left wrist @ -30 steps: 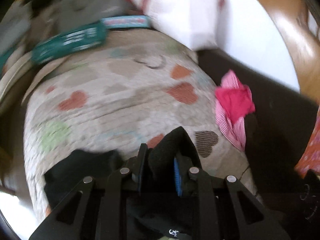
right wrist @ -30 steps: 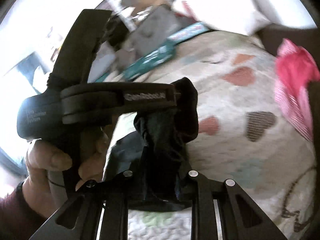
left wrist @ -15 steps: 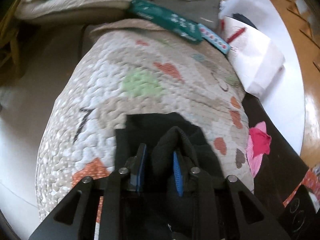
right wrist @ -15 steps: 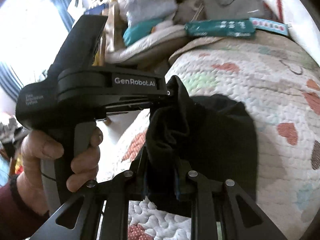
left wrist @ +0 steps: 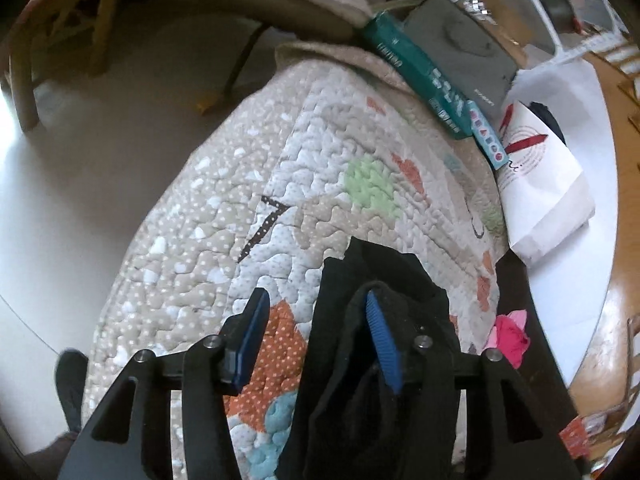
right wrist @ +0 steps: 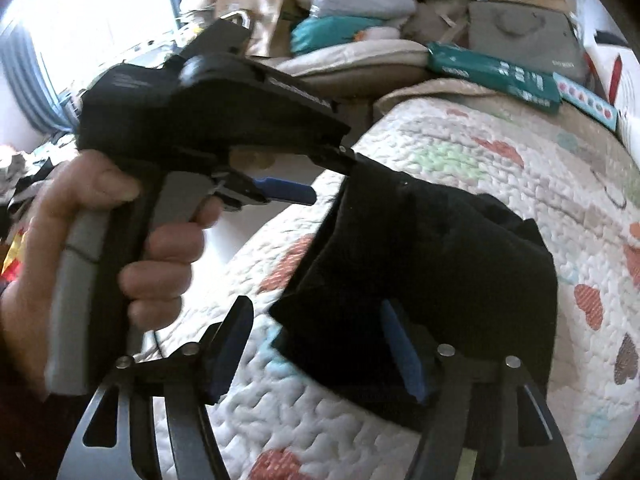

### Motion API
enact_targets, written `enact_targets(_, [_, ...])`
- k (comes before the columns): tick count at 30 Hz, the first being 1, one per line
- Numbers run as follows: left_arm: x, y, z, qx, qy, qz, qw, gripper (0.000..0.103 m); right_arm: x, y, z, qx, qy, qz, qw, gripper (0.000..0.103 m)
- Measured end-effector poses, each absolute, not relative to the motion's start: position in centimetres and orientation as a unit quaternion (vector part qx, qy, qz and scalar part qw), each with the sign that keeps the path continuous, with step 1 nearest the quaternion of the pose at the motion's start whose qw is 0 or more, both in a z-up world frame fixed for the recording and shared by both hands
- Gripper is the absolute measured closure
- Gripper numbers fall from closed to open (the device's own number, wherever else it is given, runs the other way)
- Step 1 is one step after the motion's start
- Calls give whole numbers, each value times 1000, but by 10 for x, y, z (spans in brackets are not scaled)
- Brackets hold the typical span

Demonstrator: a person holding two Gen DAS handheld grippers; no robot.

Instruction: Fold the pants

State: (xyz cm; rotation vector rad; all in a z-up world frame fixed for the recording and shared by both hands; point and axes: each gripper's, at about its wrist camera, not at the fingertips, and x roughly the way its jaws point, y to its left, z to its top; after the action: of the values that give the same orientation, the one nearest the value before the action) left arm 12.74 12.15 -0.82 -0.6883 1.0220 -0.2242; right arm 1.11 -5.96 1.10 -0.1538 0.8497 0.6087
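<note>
The black pants (left wrist: pixel 376 344) lie bunched on a quilted mat (left wrist: pixel 280 216) with hearts and dots. My left gripper (left wrist: pixel 316 320) is open; the cloth drapes over its right finger (left wrist: pixel 380 340) and its left finger is bare. In the right wrist view the pants (right wrist: pixel 432 264) hang from the tip of the left gripper (right wrist: pixel 328 176), held in a hand. My right gripper (right wrist: pixel 320 352) is open, with the cloth lying against its right finger (right wrist: pixel 404 352).
A teal box (left wrist: pixel 420 76), a grey case (left wrist: pixel 460 48) and a white paper bag (left wrist: pixel 540 176) lie at the mat's far end. A pink cloth (left wrist: pixel 508 336) lies to the right. Bare floor (left wrist: pixel 80 184) is to the left.
Both grippers have opened and let go of the pants. The cloth now hangs loosely over one finger of each. The grippers have moved toward the mat's left edge.
</note>
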Motion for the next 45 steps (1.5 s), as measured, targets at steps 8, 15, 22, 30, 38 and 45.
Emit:
enact_targets(8, [95,125,33,-272,414,-93,864,54,-14,-121,38,-65,388,244,887,27])
enact_targets(15, [94,66,51,-238,419,-212,850,54,16,-184,31,29,413,159,896,27])
enact_targets(22, [139,67,-18,-196,521,-107,824,52,37,-172,13,37,444,156,881,27])
enact_targets(30, [144,86,-46,-281,540,-113,785,44,53,-181,-33,80,488,152,856,23])
enact_targets(38, [92,81,-1,-245,489,-87,832,48,81,-197,28,50,425,148,892,39])
enact_targets(45, [97,59,-25,-212,535,-84,813,52,172,-175,16,65,498,134,854,56])
